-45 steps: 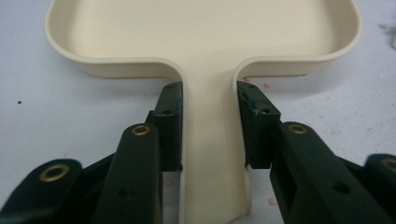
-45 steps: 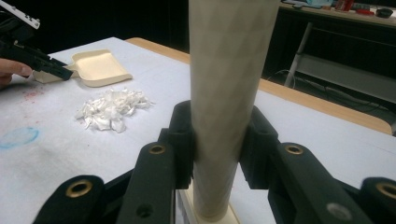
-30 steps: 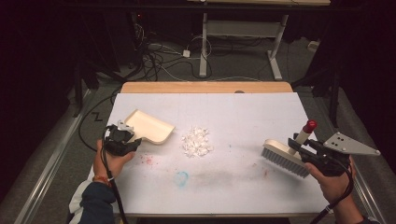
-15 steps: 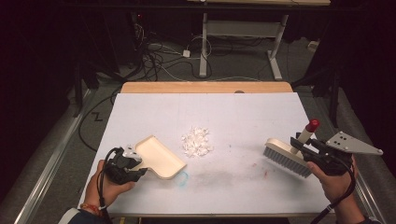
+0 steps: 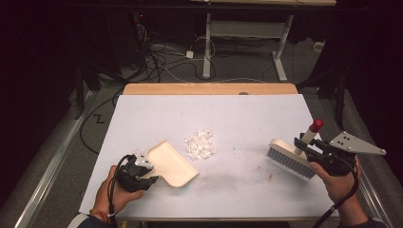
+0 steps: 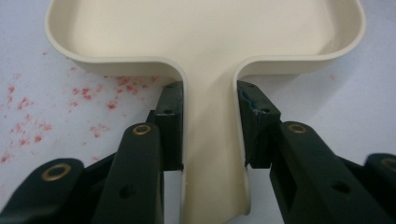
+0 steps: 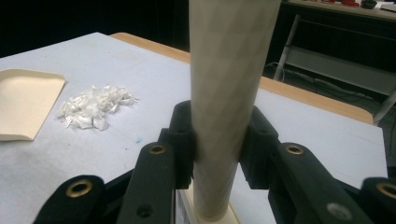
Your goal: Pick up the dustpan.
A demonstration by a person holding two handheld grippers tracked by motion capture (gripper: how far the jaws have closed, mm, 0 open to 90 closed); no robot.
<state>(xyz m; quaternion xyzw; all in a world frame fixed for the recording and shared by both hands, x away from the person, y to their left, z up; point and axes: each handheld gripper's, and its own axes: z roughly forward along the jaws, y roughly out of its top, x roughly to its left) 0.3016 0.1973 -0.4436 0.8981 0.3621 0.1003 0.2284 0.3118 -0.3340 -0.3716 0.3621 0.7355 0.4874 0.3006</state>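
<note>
The left gripper (image 5: pixel 151 172), clamped on the dustpan (image 5: pixel 171 163), has slid toward the table's (image 5: pixel 142 114) near edge; the right gripper (image 5: pixel 304 145) stays, clamping the brush (image 5: pixel 291 158).

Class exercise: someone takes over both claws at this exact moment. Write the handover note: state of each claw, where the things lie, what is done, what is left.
Left claw: shut on the dustpan handle; pan on the table, left of the white scraps.
Right claw: shut on the brush handle, brush at the table's right side, apart from the scraps.
Done: both tools gripped.
Left: probably sweep the scraps into the pan; none are in it yet.
</note>
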